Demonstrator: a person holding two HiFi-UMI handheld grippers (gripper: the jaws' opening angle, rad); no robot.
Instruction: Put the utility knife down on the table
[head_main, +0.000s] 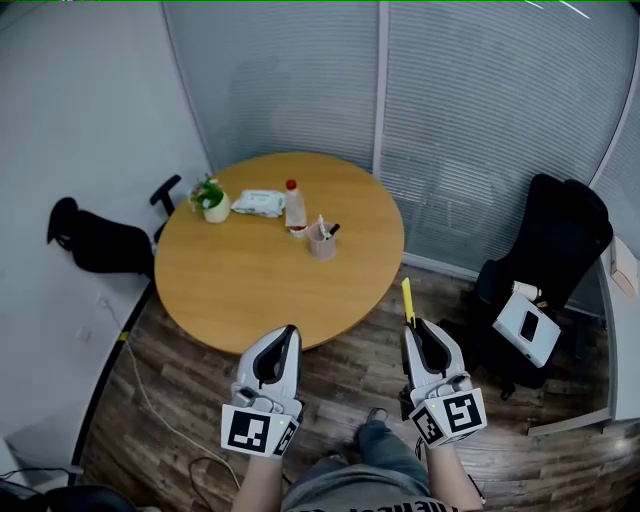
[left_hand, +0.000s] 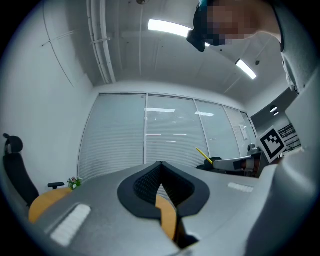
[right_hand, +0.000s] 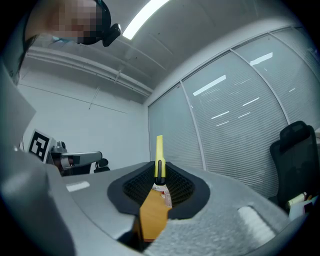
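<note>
A yellow utility knife (head_main: 408, 301) sticks up and forward out of my right gripper (head_main: 421, 333), whose jaws are shut on it; in the right gripper view the knife (right_hand: 159, 161) rises from between the closed jaws (right_hand: 159, 180). My left gripper (head_main: 285, 337) is shut with nothing in it, its jaws meeting in the left gripper view (left_hand: 160, 172). Both grippers hang over the wooden floor just short of the near edge of the round wooden table (head_main: 250, 280). The knife also shows far right in the left gripper view (left_hand: 203, 154).
On the table's far side stand a small potted plant (head_main: 211, 198), a wipes pack (head_main: 257, 204), a red-capped bottle (head_main: 295, 207) and a cup of pens (head_main: 321, 240). Black chairs stand at left (head_main: 95, 240) and right (head_main: 545, 250); a white device (head_main: 527, 328) lies near the right one.
</note>
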